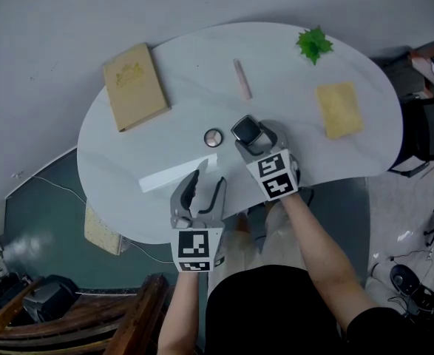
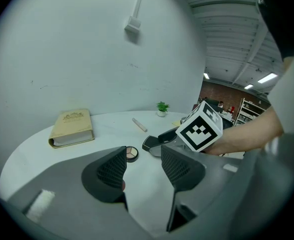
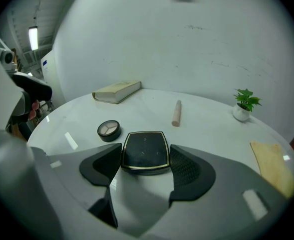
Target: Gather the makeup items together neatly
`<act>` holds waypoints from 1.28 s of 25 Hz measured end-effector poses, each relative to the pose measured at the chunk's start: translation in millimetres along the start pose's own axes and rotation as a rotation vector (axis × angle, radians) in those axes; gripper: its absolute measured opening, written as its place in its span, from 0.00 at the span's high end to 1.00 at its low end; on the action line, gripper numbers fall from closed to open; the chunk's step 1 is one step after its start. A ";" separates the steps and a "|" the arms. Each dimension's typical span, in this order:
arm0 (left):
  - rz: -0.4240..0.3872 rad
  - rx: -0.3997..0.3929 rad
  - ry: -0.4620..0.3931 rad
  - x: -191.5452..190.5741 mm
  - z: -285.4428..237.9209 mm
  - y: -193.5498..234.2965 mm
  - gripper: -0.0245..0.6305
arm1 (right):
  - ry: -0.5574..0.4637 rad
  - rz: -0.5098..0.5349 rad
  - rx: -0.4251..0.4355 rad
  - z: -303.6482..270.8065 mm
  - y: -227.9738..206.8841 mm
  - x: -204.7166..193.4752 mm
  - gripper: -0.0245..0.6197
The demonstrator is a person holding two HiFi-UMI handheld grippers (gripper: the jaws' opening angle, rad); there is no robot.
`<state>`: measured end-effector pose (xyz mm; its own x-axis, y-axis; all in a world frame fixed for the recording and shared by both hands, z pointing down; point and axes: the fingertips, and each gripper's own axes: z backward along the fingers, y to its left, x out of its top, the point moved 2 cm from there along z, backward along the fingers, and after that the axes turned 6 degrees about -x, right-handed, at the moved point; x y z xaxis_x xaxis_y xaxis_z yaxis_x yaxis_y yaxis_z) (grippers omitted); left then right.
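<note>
Open tabletop [image 1: 194, 98] lies between the book [image 1: 134, 86], far left, and the pink stick [image 1: 242, 78], far centre. Centre passage is blocked by the round compact [image 1: 214, 137] and the right claw [image 1: 252, 137] clamping a black case [image 1: 244, 129].

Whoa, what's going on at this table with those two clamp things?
A person holds a gripper in each hand over a white table, tidying makeup. The right gripper is closed on a black compact near the table's middle. The left gripper is open and empty, closer to the person. A round palette lies just beside the compact, while a pink stick lies farther back on its own, not yet gathered.
</note>
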<state>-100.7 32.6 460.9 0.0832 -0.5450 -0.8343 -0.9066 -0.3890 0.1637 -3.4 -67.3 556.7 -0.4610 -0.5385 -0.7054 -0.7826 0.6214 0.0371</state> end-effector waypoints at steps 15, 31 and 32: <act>0.013 -0.005 -0.009 -3.4 -1.6 6.1 0.63 | 0.028 -0.239 -0.179 -3.5 -2.3 -1.3 0.48; 0.020 0.017 -0.009 -3.1 4.2 24.1 0.63 | 0.050 -0.346 -0.250 -12.5 5.4 7.5 0.48; 0.019 0.018 -0.010 -2.9 4.7 24.7 0.63 | 0.052 -0.347 -0.250 -12.6 5.4 7.7 0.48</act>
<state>-125.3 28.1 465.0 0.0617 -0.5447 -0.8364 -0.9151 -0.3654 0.1705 -16.5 -75.2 560.4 -0.1676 -0.7231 -0.6701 -0.9694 0.2447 -0.0215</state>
